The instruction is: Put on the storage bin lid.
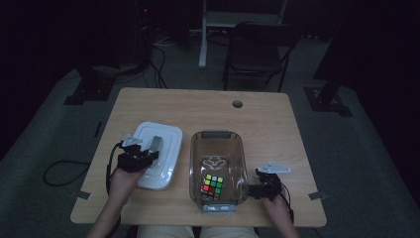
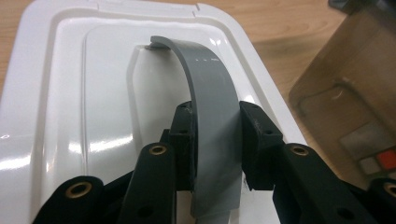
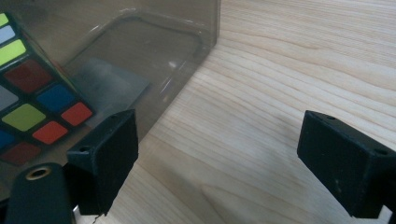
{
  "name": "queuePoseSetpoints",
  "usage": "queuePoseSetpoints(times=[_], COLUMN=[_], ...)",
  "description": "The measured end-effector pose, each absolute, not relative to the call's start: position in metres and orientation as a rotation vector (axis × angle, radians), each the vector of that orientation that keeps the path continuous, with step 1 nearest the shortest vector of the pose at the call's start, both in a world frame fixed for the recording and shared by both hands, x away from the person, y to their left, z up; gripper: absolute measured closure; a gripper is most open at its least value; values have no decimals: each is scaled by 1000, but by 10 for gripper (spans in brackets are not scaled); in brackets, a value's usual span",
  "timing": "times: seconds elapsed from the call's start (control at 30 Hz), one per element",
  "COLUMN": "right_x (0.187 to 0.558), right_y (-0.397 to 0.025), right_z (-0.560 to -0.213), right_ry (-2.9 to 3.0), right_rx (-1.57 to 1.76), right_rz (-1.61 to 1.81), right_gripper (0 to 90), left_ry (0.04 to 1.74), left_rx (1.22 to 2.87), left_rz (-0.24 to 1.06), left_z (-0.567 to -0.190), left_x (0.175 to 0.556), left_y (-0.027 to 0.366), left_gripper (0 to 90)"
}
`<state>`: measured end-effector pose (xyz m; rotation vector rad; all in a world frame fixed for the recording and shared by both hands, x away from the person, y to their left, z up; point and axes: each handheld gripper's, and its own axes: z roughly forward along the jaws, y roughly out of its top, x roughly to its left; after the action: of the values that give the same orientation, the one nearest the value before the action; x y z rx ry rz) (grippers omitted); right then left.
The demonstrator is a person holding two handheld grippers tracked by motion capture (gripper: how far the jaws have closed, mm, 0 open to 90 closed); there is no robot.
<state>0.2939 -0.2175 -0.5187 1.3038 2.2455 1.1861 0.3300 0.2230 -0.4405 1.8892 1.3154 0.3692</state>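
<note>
A white lid point(image 1: 157, 154) lies flat on the table left of a clear plastic bin point(image 1: 218, 171). The lid point(image 2: 65, 93) has a grey arched handle point(image 2: 212, 93), and my left gripper point(image 2: 216, 140) is shut on that handle, one jaw on each side. In the high view my left gripper point(image 1: 148, 155) rests on the lid's near part. A Rubik's cube point(image 1: 212, 187) sits inside the bin near its front end. My right gripper point(image 1: 255, 190) stands open beside the bin's right wall. In the right gripper view my right gripper point(image 3: 217, 156) spans bare wood, with the cube point(image 3: 32, 102) behind the bin wall point(image 3: 140, 60).
The wooden table point(image 1: 267, 124) has a round cable hole point(image 1: 237, 104) near its far edge. A dark chair point(image 1: 257, 49) and a white desk leg point(image 1: 202, 34) stand on the floor beyond. A cable point(image 1: 59, 171) lies on the floor at the left.
</note>
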Motion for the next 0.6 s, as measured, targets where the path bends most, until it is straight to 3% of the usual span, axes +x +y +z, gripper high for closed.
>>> queuePoseSetpoints(times=[0.6], right_x=[297], right_y=[-181], right_z=[-521], right_ry=[2332], right_rx=[1206], right_rz=[1176], right_gripper=[124], left_ry=[1220], left_rx=[1812], left_rz=[410], left_z=[-374], left_x=[323], left_y=[245], left_gripper=[707])
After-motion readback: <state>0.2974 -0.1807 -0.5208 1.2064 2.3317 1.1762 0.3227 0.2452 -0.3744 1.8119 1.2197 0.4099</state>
